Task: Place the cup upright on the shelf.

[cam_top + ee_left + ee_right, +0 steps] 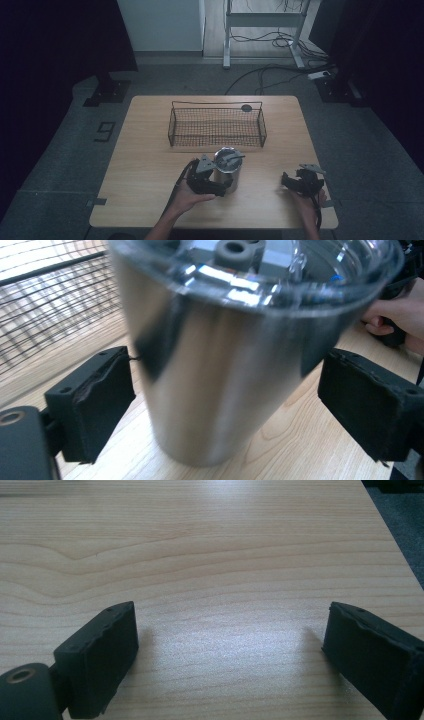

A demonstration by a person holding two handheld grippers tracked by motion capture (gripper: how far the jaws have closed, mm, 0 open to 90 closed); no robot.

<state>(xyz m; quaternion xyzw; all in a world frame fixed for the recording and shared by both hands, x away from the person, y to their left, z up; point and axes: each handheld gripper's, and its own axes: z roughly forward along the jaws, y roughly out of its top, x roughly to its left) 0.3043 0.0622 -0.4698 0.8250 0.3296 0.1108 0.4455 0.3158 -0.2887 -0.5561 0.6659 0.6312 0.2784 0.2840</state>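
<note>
**Closing on the steel tumbler from the side**

We have the left gripper (216,186) brought up against the steel tumbler (227,172), which stands upright on the wooden table (150,165), just in front of the wire basket (217,126). In the left gripper view the tumbler (215,370) sits between the two black pads (97,405); the jaws stand apart, one on each side of the metal wall, and no pad presses on it yet. A clear lid (260,275) caps the cup.

We judge the step in hand to be the grasp. To do it well, we should centre the body between the pads, since it tapers toward the base and a low, lopsided grip could tip it or let it slip on the smooth steel. Closing level and squarely on the wall below the lid seems safest.

Our right gripper (300,182) rests over bare table near the right edge, well apart from the cup, its jaws wide apart with nothing between them.
</note>
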